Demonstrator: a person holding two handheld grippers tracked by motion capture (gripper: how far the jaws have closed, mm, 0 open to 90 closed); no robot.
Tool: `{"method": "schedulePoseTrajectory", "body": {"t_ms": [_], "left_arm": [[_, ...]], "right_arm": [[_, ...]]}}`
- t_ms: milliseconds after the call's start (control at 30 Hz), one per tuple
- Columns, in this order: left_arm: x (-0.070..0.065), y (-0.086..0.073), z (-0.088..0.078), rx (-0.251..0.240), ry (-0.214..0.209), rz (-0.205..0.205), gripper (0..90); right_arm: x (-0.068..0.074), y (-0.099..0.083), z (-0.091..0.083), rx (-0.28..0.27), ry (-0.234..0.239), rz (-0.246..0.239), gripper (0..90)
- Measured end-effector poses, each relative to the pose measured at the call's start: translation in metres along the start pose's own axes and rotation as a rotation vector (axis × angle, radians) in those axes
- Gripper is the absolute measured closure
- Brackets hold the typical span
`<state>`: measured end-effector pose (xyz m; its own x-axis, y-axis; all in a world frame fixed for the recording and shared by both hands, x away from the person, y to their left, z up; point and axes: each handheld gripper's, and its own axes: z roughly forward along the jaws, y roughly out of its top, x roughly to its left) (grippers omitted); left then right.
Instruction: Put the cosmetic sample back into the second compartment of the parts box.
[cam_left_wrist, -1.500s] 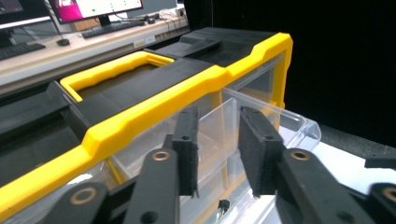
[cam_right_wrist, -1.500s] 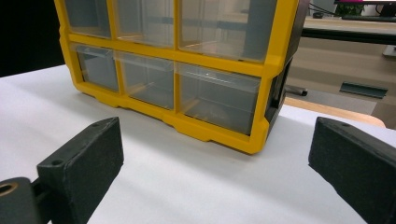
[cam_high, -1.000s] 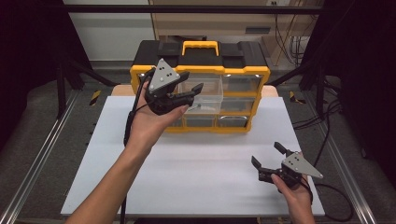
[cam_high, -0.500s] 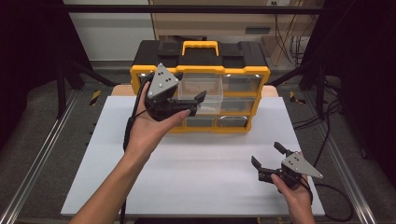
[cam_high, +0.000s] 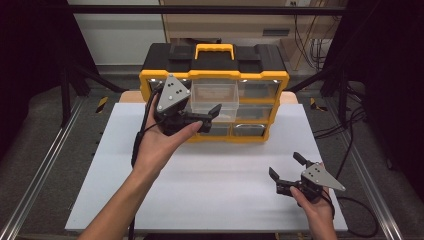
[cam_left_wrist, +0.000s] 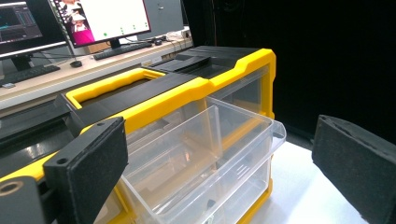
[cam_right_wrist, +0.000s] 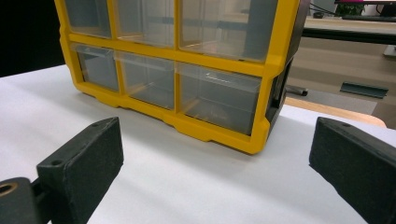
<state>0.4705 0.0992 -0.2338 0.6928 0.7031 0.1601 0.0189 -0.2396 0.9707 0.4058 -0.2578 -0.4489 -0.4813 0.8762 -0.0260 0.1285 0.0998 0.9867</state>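
Left gripper (cam_high: 207, 116) just opened up and let go of the pulled-out clear drawer (cam_high: 215, 96), so opening's done; right gripper (cam_high: 286, 168) idles open.

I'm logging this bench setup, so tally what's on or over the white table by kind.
Yellow-and-black drawer organizer: 1
Clear drawer pulled out: 1
Hand-held tools: 2 (left tool, whose jaws have just been opening with nothing gripped between them; right tool, open)
Total: 4

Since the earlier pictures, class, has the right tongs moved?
No. The right tongs rest at the same spot near the white table's right front corner, open, well short of the yellow organizer.
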Motion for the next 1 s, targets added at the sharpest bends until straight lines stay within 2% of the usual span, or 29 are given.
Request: {"method": "schedulePoseTrajectory", "body": {"t_ms": [167, 400, 733, 1000], "left_arm": [[-0.001, -0.005, -0.003, -0.02, 0.015, -0.016, 2.5], [-0.002, -0.014, -0.006, -0.031, 0.015, -0.03, 2.0], [-0.003, -0.027, -0.015, -0.049, 0.024, -0.034, 1.7], [-0.006, -0.044, -0.024, -0.046, 0.024, -0.036, 1.4]], "right_arm": [[0.0, 0.0, 0.0, 0.001, -0.002, -0.005, 3.5], [0.0, 0.0, 0.0, 0.002, -0.001, -0.001, 3.5], [0.0, 0.0, -0.001, -0.002, -0.006, -0.008, 3.5], [0.0, 0.0, 0.0, 0.004, -0.005, -0.004, 3.5]]}}
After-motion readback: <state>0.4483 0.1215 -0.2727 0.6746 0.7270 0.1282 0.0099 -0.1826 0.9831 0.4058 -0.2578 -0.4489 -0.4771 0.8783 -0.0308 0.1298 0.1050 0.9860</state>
